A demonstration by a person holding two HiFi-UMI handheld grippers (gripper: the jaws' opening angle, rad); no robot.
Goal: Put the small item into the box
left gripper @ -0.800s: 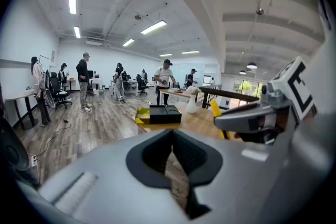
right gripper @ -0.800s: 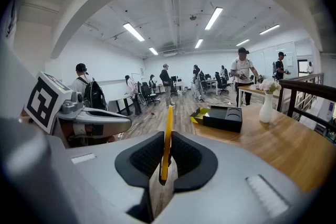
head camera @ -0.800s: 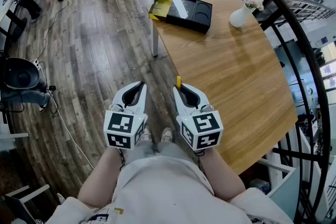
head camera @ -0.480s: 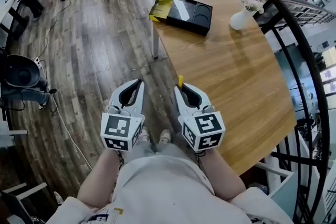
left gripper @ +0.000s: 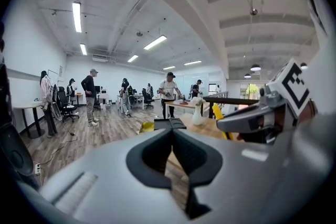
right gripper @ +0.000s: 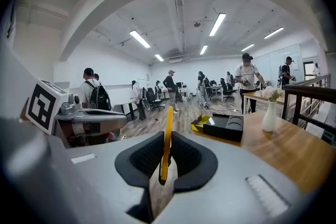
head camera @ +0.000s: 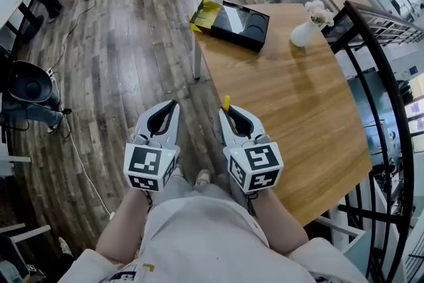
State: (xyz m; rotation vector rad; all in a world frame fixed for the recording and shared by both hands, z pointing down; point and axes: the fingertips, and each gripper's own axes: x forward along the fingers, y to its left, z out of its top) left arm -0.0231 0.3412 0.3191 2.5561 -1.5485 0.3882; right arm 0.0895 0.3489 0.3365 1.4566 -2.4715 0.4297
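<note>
From the head camera, a person is holding two grippers side by side at the near left edge of a wooden table (head camera: 301, 99). The left gripper (head camera: 173, 105) is pressed closed and the right gripper (head camera: 225, 111) is pinching a thin yellow strip (head camera: 226, 103), while a black box (head camera: 240, 22) is lying at the table's far left corner, well apart from both, beside a white vase (head camera: 305, 32). The left gripper view is showing its jaws meeting with nothing between them. The right gripper view is showing its jaws clamping the yellow strip upright, with the box lying far ahead.
</note>
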